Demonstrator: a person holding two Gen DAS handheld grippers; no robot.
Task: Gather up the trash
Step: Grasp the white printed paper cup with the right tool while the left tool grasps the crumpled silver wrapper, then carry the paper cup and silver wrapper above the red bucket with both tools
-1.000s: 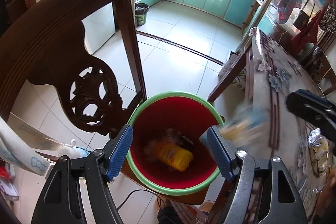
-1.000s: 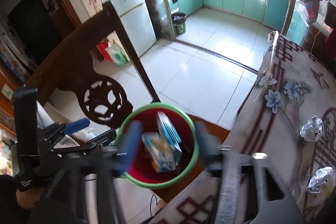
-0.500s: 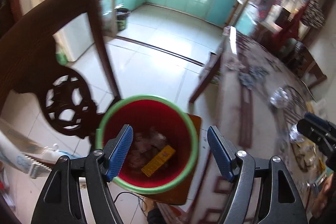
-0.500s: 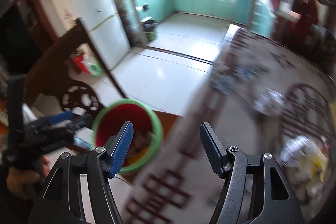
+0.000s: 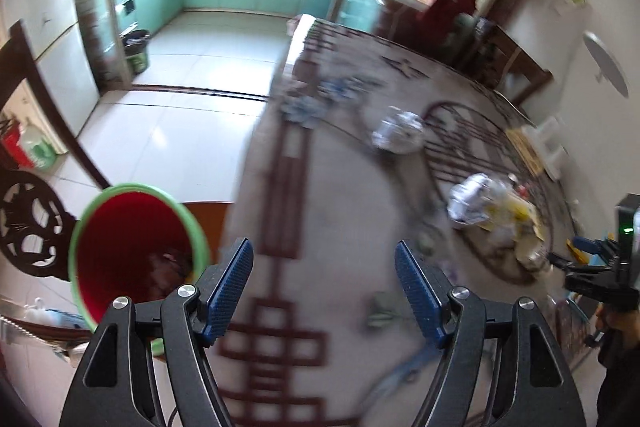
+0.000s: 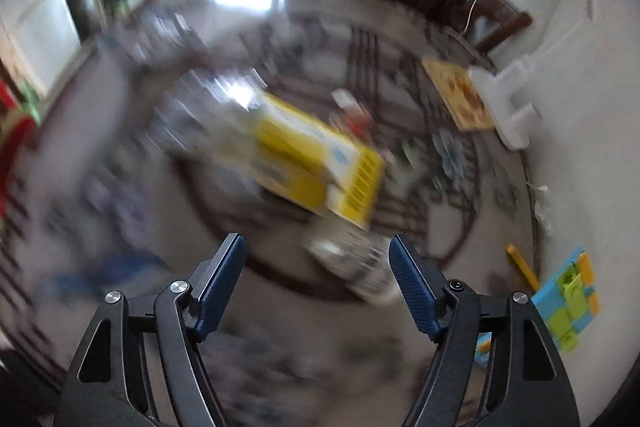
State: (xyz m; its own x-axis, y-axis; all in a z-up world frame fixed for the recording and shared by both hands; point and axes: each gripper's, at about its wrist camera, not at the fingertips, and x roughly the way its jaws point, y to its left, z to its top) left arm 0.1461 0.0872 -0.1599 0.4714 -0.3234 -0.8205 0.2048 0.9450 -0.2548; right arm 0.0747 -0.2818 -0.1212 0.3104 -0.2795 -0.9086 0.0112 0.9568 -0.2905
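Left gripper (image 5: 324,283), jaws apart and empty, above the table (image 5: 344,227) near its left edge; red bin with green rim (image 5: 132,251) just beside that edge. Right gripper (image 6: 316,281), jaws opening, nothing between them, over a blurred yellow box (image 6: 316,171) lying mid-table among crumpled foil (image 5: 398,133).

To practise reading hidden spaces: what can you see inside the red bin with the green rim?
Inside the red bin, a dark, blurred heap of rubbish lies at the bottom. The single pieces cannot be told apart, and the left claw covers the bin's near side.
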